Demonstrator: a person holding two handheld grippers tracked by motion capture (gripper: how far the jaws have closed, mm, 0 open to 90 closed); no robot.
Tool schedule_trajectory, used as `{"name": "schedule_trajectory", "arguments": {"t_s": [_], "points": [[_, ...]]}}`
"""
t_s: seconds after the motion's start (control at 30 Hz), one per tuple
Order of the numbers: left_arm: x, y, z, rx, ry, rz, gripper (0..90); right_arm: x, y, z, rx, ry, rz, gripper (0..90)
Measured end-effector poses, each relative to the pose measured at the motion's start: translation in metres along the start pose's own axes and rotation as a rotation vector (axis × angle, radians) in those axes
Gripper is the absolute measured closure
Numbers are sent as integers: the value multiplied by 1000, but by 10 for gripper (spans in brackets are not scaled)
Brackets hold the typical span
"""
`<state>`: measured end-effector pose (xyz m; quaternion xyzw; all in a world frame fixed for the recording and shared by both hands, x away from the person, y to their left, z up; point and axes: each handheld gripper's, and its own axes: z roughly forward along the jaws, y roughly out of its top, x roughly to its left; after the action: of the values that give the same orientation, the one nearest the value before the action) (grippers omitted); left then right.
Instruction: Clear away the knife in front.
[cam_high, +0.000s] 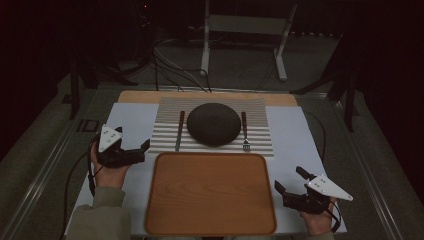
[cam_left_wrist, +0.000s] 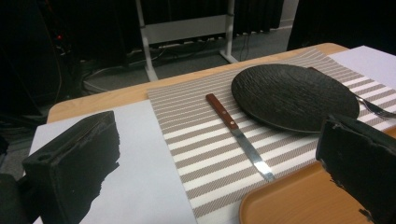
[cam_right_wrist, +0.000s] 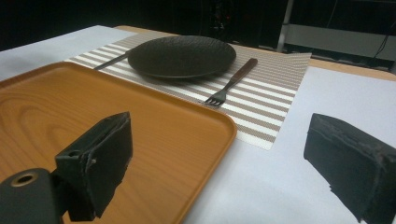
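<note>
Nearest, right gripper (cam_high: 291, 185) hovering over the white sheet (cam_high: 300, 145) beside the wooden tray (cam_high: 210, 195), jaws wide apart and empty. Left gripper (cam_high: 141, 150) likewise gaping, holding nothing, aimed at the knife (cam_left_wrist: 239, 135). Farther on the striped mat (cam_high: 260, 115): knife left of the dark plate (cam_high: 214, 124), fork (cam_high: 245, 131) right. Likely risk: thin, flat knife skidding across the mat, or nudging the plate, from a shallow pinch.
</note>
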<state>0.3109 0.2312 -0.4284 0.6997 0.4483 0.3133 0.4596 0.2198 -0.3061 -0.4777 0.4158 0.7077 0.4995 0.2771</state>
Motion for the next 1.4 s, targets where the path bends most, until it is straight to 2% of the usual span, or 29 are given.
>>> {"name": "schedule_trajectory", "arguments": {"t_s": [0.53,1.4], "points": [[-7,14,29,39,-1,27,0,0,0,0,2,1,0,79],[-14,21,67,92,-4,42,0,0,0,0,2,4,-1,79]]}}
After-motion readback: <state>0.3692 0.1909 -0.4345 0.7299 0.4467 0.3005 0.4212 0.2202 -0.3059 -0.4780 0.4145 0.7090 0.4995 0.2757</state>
